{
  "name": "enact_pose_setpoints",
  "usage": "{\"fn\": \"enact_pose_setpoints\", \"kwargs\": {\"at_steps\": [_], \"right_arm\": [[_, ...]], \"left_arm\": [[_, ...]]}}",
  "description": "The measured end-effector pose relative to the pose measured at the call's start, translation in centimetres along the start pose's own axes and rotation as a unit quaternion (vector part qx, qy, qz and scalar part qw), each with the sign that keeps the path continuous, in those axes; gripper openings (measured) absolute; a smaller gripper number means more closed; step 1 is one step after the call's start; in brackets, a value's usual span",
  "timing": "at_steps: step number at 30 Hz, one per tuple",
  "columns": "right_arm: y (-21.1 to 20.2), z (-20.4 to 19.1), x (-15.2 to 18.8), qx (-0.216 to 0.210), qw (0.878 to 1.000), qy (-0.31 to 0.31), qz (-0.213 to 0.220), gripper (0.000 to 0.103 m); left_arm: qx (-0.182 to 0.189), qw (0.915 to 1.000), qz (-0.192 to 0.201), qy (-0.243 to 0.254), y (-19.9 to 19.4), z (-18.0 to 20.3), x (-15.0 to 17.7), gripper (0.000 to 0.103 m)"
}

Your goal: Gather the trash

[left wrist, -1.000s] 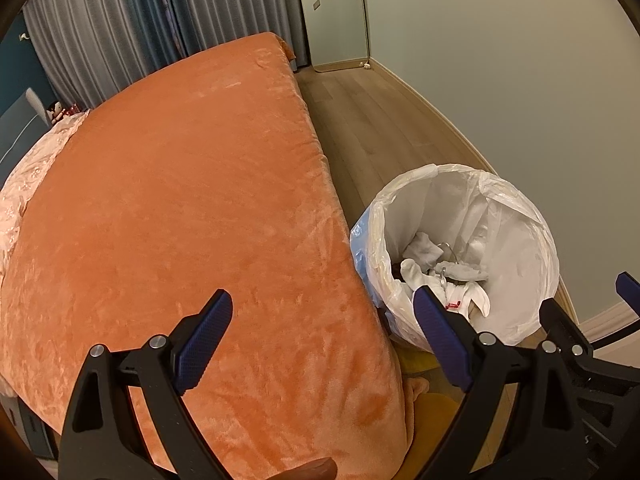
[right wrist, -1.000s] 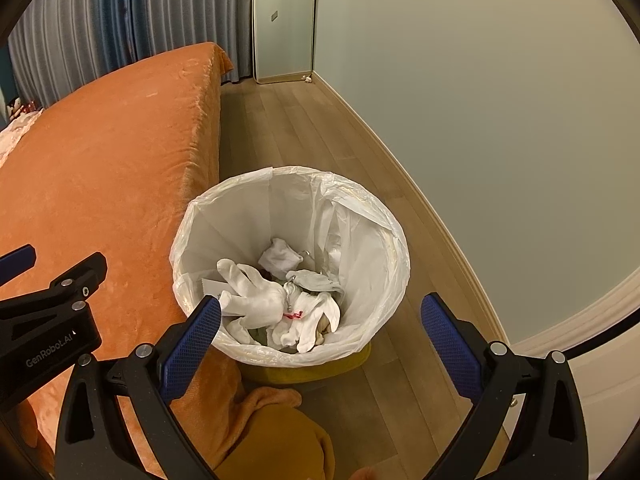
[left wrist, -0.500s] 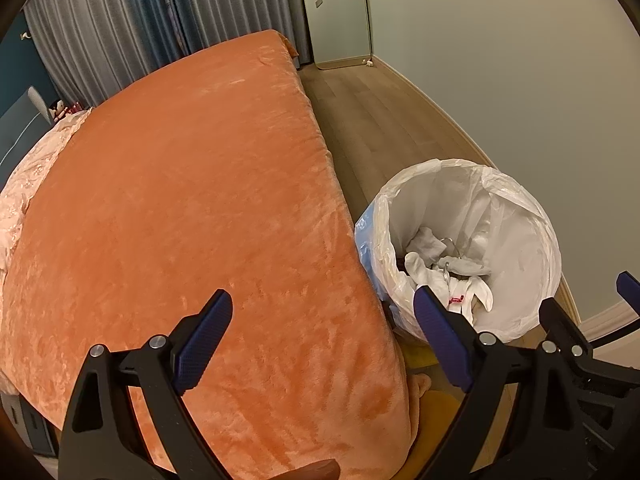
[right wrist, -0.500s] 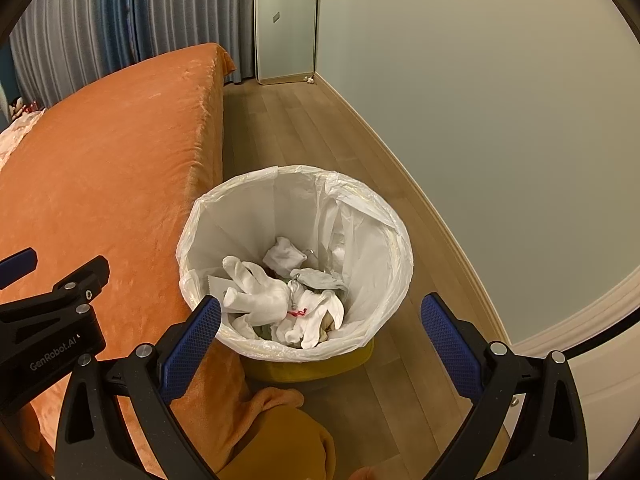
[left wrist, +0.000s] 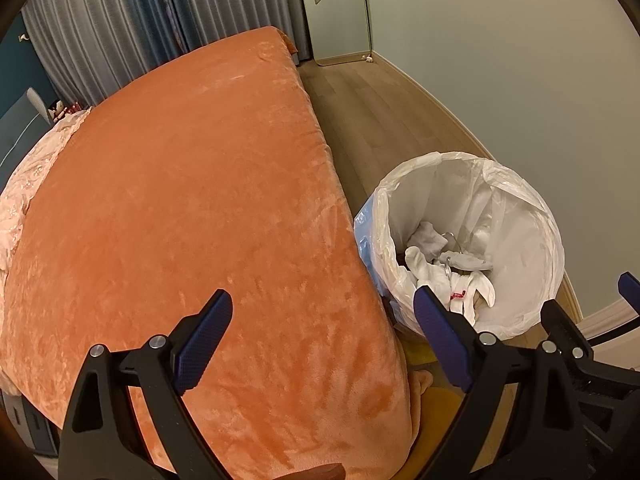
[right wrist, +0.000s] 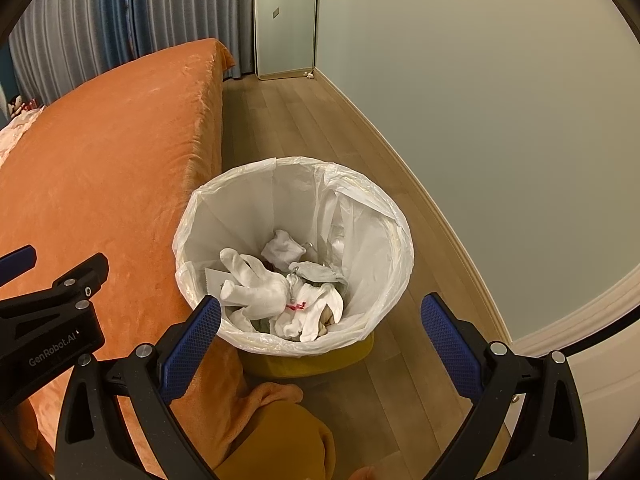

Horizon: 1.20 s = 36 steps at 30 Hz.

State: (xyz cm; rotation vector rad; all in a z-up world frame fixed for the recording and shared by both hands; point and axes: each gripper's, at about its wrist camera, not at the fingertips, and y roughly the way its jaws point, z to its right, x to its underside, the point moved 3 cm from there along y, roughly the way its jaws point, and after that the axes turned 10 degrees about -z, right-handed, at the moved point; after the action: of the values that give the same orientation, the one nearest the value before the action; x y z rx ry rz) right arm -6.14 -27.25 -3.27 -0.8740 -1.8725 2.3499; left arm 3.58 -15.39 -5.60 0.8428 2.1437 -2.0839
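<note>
Both tongs, left (left wrist: 322, 338) and right (right wrist: 320, 338), apart, empty. Bin liner (right wrist: 360, 216): thin, slippery, tears easily; probably pinch gathered rim. Trash (right wrist: 280, 292) likely soft, light.

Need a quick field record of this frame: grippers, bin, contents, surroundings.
left gripper: open, empty, over the bed's edge
right gripper: open, empty, above the bin's near rim
trash bin: yellow, white liner, on the floor beside the bed
contents: white gloves, crumpled white pieces, a small red mark
bed: orange plush cover, no trash visible on it
floor: wood, bare between bed and wall
</note>
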Motion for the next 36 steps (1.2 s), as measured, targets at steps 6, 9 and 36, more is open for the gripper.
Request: {"fn": "enact_pose_setpoints", "kwargs": {"at_steps": [6, 9, 36], "right_arm": [[0.36, 0.28, 0.24, 0.001, 1.0, 0.001, -0.006, 0.096], [0.48, 0.35, 0.34, 0.001, 1.0, 0.0, -0.007, 0.096], [0.8, 0.72, 0.58, 0.001, 1.0, 0.004, -0.011, 0.096]], "left_arm": [[-0.001, 1.0, -0.002, 0.002, 0.25, 0.36, 0.12, 0.088], [-0.001, 1.0, -0.004, 0.002, 0.38, 0.43, 0.22, 0.088], [-0.006, 1.0, -0.002, -0.002, 0.88, 0.66, 0.6, 0.088]]}}
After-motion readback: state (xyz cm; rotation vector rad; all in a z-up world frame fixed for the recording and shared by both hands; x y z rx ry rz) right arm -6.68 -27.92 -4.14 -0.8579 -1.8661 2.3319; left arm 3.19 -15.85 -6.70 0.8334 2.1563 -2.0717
